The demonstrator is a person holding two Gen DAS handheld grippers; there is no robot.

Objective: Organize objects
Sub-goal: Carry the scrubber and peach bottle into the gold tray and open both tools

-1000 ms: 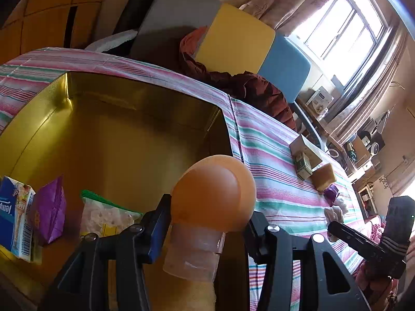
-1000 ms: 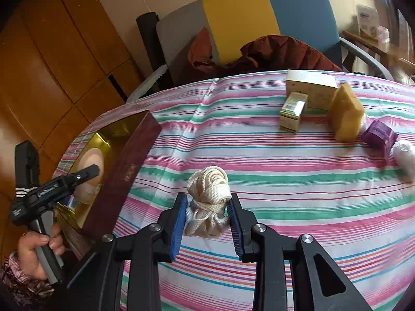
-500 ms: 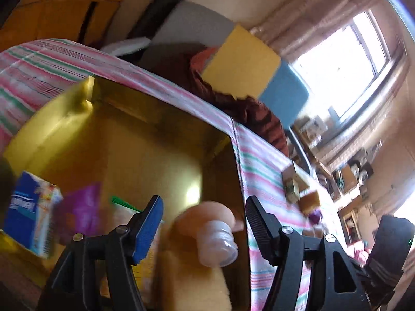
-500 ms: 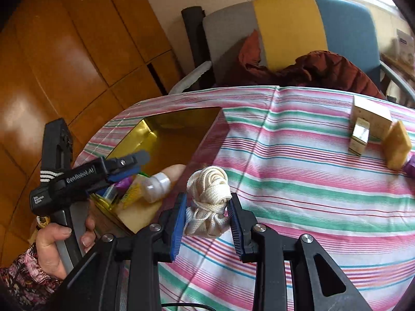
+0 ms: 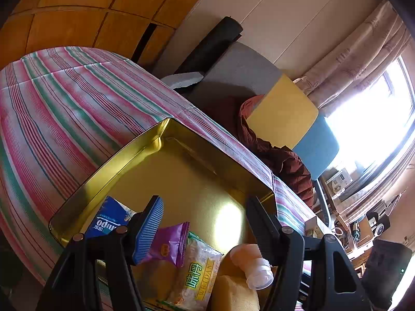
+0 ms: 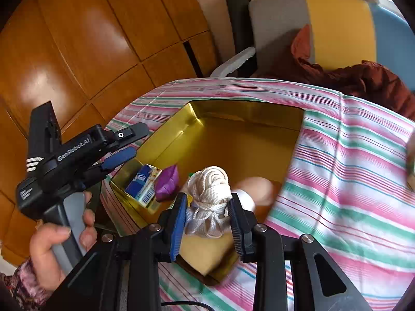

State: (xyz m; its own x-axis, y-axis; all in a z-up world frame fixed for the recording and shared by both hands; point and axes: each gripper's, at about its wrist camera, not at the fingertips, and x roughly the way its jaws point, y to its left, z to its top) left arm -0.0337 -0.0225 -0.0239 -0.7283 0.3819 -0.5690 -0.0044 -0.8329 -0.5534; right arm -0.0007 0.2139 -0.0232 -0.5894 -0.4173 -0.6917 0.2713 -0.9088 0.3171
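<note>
Gold metal tin box (image 6: 168, 140) sits on the striped bench. Right gripper (image 6: 207, 208) hangs over its near end, fingers clamped on a white rope bundle (image 6: 210, 189). Left gripper (image 5: 205, 223) has fingers apart, perhaps empty. Next, open over the box.

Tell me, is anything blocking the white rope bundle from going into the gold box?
Nothing visible blocks it. The right gripper holds the rope bundle over the open gold box, which has no lid on. Packets and a bottle lie at the near end; the far end is bare. The left gripper, open, hangs beside the box.
</note>
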